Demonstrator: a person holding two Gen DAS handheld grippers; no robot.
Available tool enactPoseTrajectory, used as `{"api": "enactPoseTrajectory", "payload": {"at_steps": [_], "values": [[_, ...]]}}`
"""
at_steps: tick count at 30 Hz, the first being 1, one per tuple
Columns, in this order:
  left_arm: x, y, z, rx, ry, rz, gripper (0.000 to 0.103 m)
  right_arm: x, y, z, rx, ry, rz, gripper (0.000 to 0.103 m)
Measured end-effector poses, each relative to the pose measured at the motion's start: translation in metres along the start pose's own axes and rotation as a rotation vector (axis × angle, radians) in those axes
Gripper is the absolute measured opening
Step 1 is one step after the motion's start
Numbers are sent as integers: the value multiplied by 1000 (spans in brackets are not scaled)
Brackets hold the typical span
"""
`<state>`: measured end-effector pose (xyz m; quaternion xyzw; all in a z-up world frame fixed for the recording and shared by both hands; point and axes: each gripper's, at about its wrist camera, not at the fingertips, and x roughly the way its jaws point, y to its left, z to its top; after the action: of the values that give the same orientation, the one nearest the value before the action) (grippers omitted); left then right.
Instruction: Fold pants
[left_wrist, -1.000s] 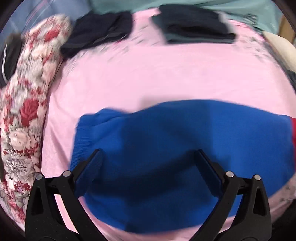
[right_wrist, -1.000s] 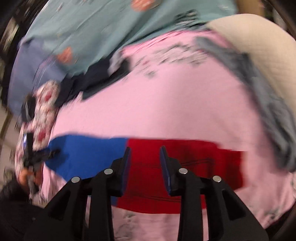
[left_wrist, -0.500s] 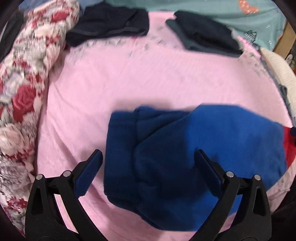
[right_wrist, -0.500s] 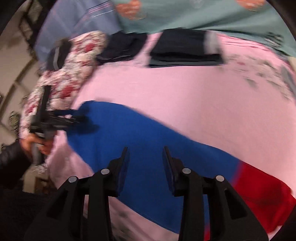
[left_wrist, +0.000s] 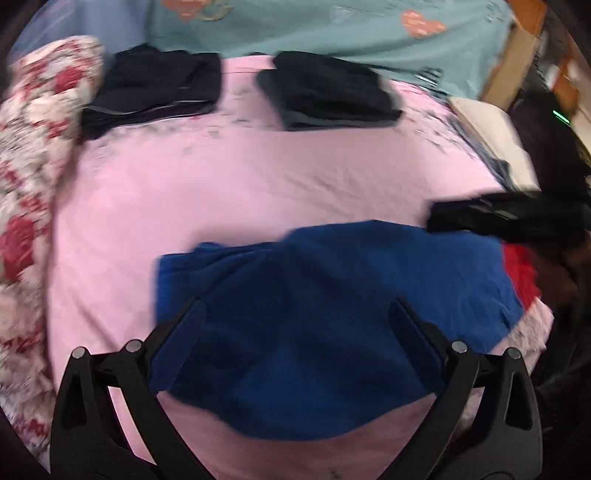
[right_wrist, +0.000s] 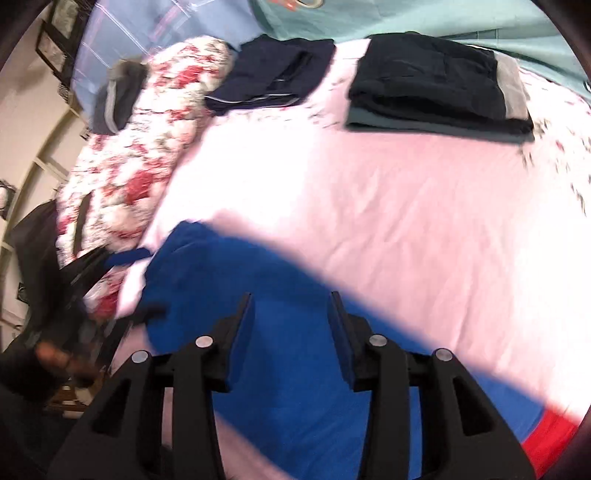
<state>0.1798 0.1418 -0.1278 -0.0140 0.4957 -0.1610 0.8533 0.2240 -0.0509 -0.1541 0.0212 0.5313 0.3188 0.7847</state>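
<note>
The pants (left_wrist: 332, 325), blue with a red section at one end, lie on the pink bedsheet (left_wrist: 258, 192) in the near half of the bed, filling the left wrist view from about 9 o'clock through 6 to 3 o'clock. The main risk from here appears to be an uneven fold: the cloth is soft and thick-looking, the blue end at 9 o'clock is already bunched into a doubled ridge, and any pull from one corner alone would likely drag the layers askew or slide the whole garment toward the near bed edge at 6 o'clock. A second risk is a pinch that catches the sheet together with the fabric. The red section (left_wrist: 519, 269) shows only as a sliver at 3 o'clock, partly under a dark object that motion blur makes hard to identify; it may be the other tool. The left gripper (left_wrist: 295, 321) hangs over the blue cloth with its jaws spread wide and nothing between them. The right gripper (right_wrist: 290, 317) is also over the blue cloth, jaws parted by a moderate gap, gripping nothing as far as can be seen. Farther out, two folded dark garments (left_wrist: 155, 85) (left_wrist: 328, 92) sit at 11 and 12 o'clock, and a floral quilt (left_wrist: 33, 155) lies along the 9 to 10 o'clock edge.
</note>
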Motion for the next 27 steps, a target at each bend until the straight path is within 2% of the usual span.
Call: {"api": "enactPoseTrajectory", "payload": {"at_steps": [3,4,6,8,11,14,16,18,19,21,24,27], "values": [[24,-18,-4,35,48,-55,101,31,1,14,-68,123,-39,42],[34,-22,-8,53,72,-38,101,34,0,10,-92,168,-13,42],[49,-28,-18,101,107,9,101,31,5,-3,-141,267,100,42],[55,-31,-28,135,121,21,101,27,8,-13,-169,353,194,42],[62,-38,-36,217,122,61,101,16,0,-12,-145,357,244,42],[61,-36,-40,208,126,69,101,10,-26,1,-28,296,225,42],[62,-34,-38,195,129,73,101,14,-45,5,23,296,194,45],[64,-34,-38,193,132,79,101,20,-59,3,53,333,199,45],[65,-34,-38,193,133,81,101,25,-64,1,70,368,234,45],[67,-33,-36,193,137,82,101,39,-59,-2,71,438,293,45],[70,-34,-34,194,144,81,101,52,-58,-3,68,517,323,46],[71,-35,-33,192,147,88,101,60,-67,0,123,557,381,47]]}}
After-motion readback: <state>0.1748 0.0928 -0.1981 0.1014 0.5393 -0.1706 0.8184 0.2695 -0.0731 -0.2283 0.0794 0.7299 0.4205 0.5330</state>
